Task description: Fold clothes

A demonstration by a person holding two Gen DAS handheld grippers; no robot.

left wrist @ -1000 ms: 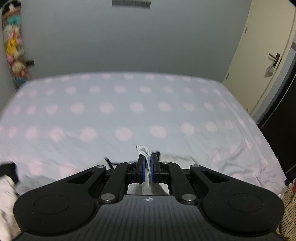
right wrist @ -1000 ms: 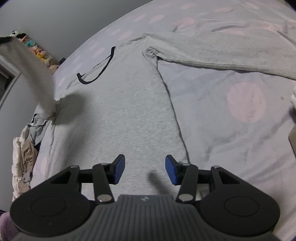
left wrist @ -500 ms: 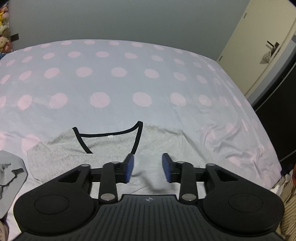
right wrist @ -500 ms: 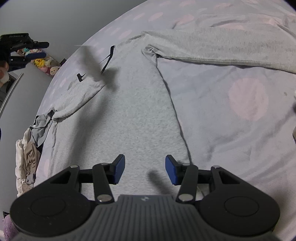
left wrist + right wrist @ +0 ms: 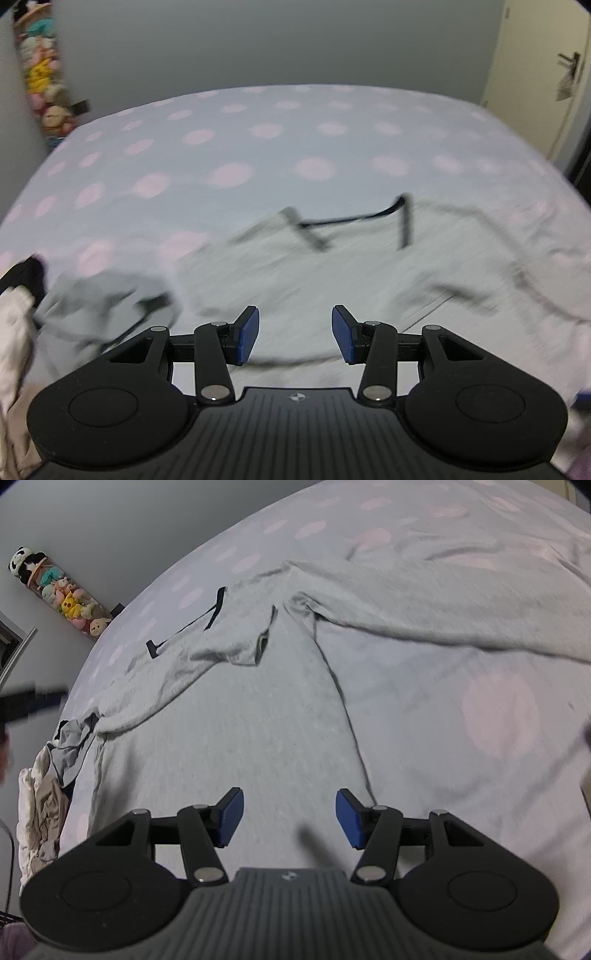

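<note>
A light grey long-sleeved top with a black-trimmed neckline lies flat on the polka-dot bed sheet. Its left sleeve is folded in across the chest; the other sleeve stretches out to the right. My right gripper is open and empty above the top's lower body. My left gripper is open and empty above the top below the neckline; that view is motion-blurred.
A heap of other clothes lies at the bed's left edge, also in the left wrist view. A hanging column of plush toys is on the far wall. A door stands at the right.
My left gripper let go of the sleeve cuff, opened and swung over the top. The sleeve dropped and now lies across the chest. My right gripper stayed open and still.
</note>
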